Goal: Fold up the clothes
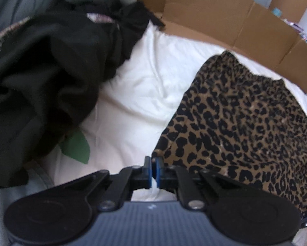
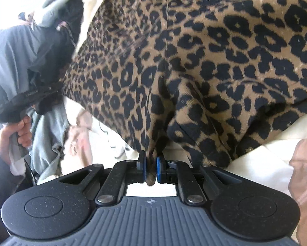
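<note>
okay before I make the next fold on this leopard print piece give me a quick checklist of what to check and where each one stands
1. Right hand-held gripper pinching the leopard print garment: ok, fabric is bunched between the pads.
2. Left hand-held gripper gripping the garment's corner: cannot tell; jaws are nearly shut at the edge, fabric between them is not clear.
3. Garment flat: not ok, it puckers toward the right grip.
4. Bare white bedding beside it for folding: ok.
5. Black clothes pile apart from the garment: ok.
</note>
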Motion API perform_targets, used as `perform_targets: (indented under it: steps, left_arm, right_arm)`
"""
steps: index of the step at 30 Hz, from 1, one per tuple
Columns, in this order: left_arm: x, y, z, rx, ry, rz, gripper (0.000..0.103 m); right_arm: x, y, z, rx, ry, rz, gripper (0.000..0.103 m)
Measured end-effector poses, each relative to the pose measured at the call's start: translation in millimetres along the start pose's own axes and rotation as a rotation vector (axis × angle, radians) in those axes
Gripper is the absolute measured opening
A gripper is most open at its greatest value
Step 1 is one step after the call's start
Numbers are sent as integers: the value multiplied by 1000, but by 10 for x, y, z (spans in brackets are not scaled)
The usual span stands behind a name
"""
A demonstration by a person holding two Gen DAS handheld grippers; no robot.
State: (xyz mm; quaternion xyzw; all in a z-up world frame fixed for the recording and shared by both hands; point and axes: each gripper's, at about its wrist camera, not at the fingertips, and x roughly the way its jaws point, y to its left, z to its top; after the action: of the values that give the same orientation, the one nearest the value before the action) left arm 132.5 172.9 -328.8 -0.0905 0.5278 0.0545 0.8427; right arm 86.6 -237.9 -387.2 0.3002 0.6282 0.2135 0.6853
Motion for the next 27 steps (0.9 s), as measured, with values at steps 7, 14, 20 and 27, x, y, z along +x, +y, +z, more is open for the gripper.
perform_targets:
  steps: [7, 14, 20, 27]
  left_arm:
    - [166, 31, -83, -53, 56, 24, 14]
    - [-20, -23, -15, -98, 3, 33, 14]
    - [-60, -376, -20, -61, -11, -43, 14]
    - [71, -877, 16, 22, -26, -121, 14]
  right_arm:
    - [-344, 34, 69, -53, -7, 26, 34]
    - [-881, -133, 262, -58, -123, 0, 34]
    - [-1143, -377, 380, -57, -213, -123, 34]
    - [-1306, -552, 512, -119, -282, -272, 34]
